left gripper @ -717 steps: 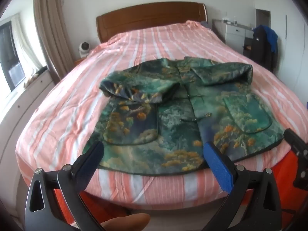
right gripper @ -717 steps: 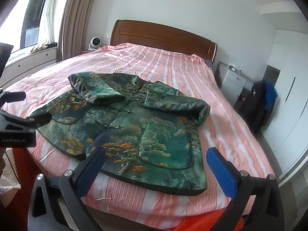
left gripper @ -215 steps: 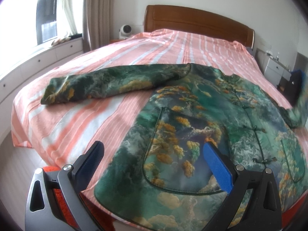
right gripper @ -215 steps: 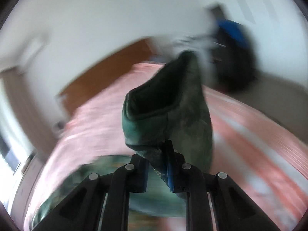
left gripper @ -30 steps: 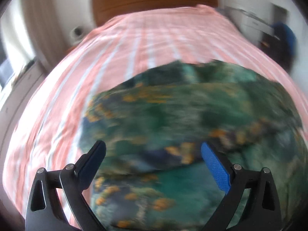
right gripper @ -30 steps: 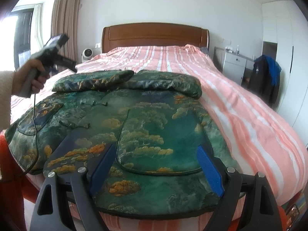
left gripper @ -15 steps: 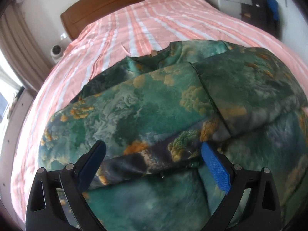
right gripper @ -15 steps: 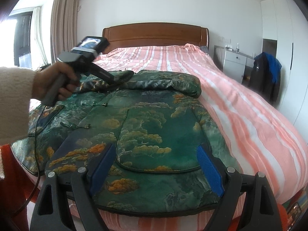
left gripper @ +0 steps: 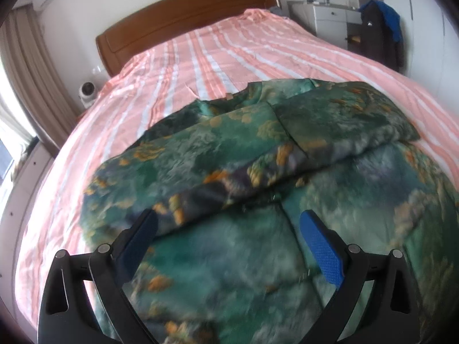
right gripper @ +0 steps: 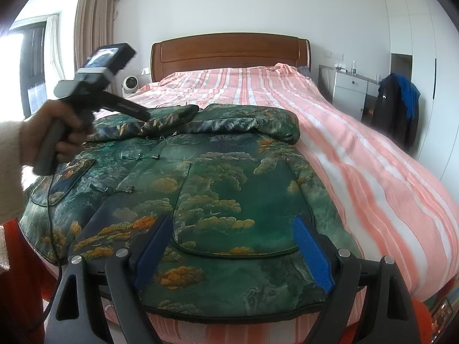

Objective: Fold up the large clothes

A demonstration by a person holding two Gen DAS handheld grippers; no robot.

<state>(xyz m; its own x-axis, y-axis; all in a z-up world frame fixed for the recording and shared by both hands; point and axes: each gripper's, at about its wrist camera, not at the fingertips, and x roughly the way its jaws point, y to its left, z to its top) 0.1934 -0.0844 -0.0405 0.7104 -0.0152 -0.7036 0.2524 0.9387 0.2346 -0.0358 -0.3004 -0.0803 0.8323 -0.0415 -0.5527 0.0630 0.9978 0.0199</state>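
A large green jacket with an orange and gold landscape print (right gripper: 229, 189) lies front up on the bed, hem toward me. Both sleeves (left gripper: 258, 154) are folded across the chest, below the collar. My left gripper (left gripper: 229, 243) is open and empty, hovering over the jacket's middle just short of the folded sleeves. It also shows in the right wrist view (right gripper: 143, 114), held in a hand at the left. My right gripper (right gripper: 232, 252) is open and empty above the jacket's hem and right pocket.
The bed has a pink and white striped cover (right gripper: 358, 154) and a brown wooden headboard (right gripper: 229, 54). A white dresser (right gripper: 350, 91) and a dark chair with blue clothing (right gripper: 398, 111) stand at the right. A small white fan (right gripper: 130, 84), curtains and a window are at the left.
My left gripper has drawn back and lifted from the folded sleeves toward the jacket's middle, still open. My right gripper has stayed in place over the hem.
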